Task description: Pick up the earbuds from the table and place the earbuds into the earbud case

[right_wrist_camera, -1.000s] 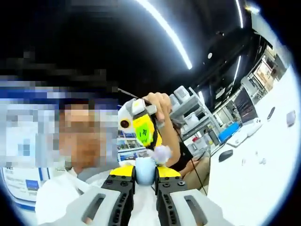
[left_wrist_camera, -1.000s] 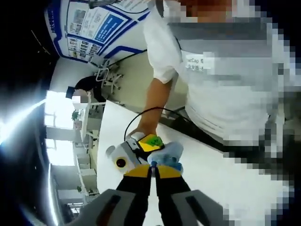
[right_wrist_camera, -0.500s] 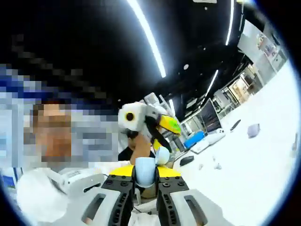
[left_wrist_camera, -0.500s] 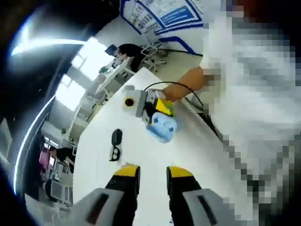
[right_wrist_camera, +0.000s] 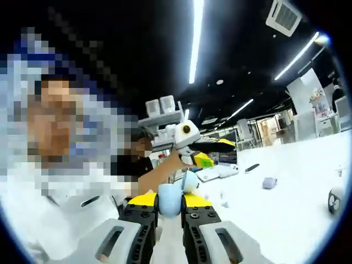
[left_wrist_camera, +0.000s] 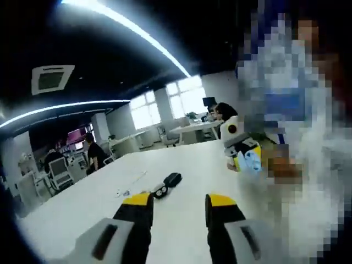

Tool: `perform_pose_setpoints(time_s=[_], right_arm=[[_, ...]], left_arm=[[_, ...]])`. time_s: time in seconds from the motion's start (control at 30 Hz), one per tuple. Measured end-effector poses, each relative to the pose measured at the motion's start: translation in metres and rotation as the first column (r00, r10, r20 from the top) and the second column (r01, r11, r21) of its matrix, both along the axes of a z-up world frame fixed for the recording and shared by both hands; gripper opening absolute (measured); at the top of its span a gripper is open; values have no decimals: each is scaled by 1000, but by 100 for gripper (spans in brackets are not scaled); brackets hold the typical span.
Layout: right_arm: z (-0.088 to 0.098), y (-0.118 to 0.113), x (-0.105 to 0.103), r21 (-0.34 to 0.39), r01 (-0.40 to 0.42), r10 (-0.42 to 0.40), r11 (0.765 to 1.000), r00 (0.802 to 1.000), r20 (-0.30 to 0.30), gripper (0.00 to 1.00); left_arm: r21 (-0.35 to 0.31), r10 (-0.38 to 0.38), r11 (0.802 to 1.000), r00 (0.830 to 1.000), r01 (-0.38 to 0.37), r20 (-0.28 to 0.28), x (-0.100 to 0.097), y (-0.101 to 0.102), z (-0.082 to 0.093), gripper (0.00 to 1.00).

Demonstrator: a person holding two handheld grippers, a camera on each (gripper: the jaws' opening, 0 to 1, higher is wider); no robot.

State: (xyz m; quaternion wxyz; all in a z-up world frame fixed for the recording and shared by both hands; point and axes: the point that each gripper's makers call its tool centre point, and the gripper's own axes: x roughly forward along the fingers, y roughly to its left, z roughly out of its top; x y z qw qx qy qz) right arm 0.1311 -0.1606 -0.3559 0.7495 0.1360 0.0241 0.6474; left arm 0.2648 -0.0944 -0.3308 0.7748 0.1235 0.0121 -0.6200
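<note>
1. Earbuds (left_wrist_camera: 119, 192): likely the small pale specks on the white bench (left_wrist_camera: 66, 214) in the left gripper view, at about 9 o'clock from two dark items (left_wrist_camera: 167, 184); too small to confirm.
2. Earbud case (right_wrist_camera: 169, 207): pale blue, clamped between the closed jaws of the right gripper (right_wrist_camera: 170, 197), held up off the bench, with what looks like its lid (right_wrist_camera: 190, 180) hinged open toward 1 o'clock.
3. Left gripper (left_wrist_camera: 179, 202): jaws spread wide, nothing between them, hanging above the bench with the specks near its 10 o'clock.
4. Seen also in the left gripper view at 2 o'clock: right gripper with the blue case in its jaws.
5. Handling, as a judgement: very light, hard, smooth and rounded, so apt to squirt sideways out of a pinch or skate on the slick bench top.
6. Best hold, probably: across the narrow stem or the flatter sides, jaws low to the bench, closing slowly and squarely; light pressure enough, since the shell is small and could crack or flick away.
7. Case: stiff and light, likely to twist in the clamp if pressed hard; worth seating each bud straight down into its well.
8. Other clutter on the bench in the right gripper view: a small greyish object (right_wrist_camera: 268, 182) at 3 o'clock, well apart from the case.
</note>
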Motion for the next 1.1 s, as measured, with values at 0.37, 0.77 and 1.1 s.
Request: perform_pose_setpoints(time_s=[0.37, 0.77, 1.1], right_arm=[[-6, -11, 10, -23, 33, -33, 999, 999, -5, 15], [-12, -22, 20, -97, 124, -124, 988, 992, 1, 15], [-33, -46, 39, -188, 235, -238, 954, 971, 6, 15]], left_arm=[[63, 91, 994, 996, -92, 28, 53, -15, -9, 39], [232, 152, 961, 988, -151, 16, 115, -94, -16, 32], [264, 189, 947, 982, -183, 4, 169, -166, -31, 28]])
